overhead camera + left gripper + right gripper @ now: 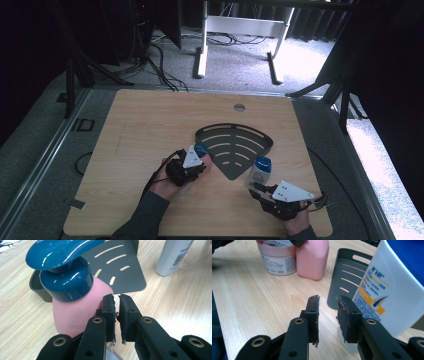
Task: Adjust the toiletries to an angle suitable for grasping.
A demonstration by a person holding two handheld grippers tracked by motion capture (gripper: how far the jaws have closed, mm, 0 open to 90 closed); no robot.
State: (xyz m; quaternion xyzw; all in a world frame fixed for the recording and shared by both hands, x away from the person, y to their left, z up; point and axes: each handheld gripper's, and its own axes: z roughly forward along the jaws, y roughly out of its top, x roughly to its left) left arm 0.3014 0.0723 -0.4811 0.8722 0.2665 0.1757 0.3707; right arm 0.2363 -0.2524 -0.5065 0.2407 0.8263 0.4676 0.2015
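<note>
A pink pump bottle (75,307) with a dark teal pump head stands against the near-left corner of a black slotted rack (235,145). My left gripper (116,296) sits just right of the bottle; its jaws are a narrow slit apart with nothing between the pads. From above, the left gripper (203,166) is beside the bottle's teal cap (201,149). A white bottle (387,290) with a blue cap stands right of my right gripper (328,298), outside its open, empty jaws. A pink-lidded jar (278,258) stands by the pink bottle (313,258).
The rack (117,270) lies flat mid-table with the white bottle (259,172) at its right tip and my right gripper (256,189) just below. A round grommet (239,107) sits near the far edge. Bare wood spreads to the left and far side. Cables and desk legs lie beyond.
</note>
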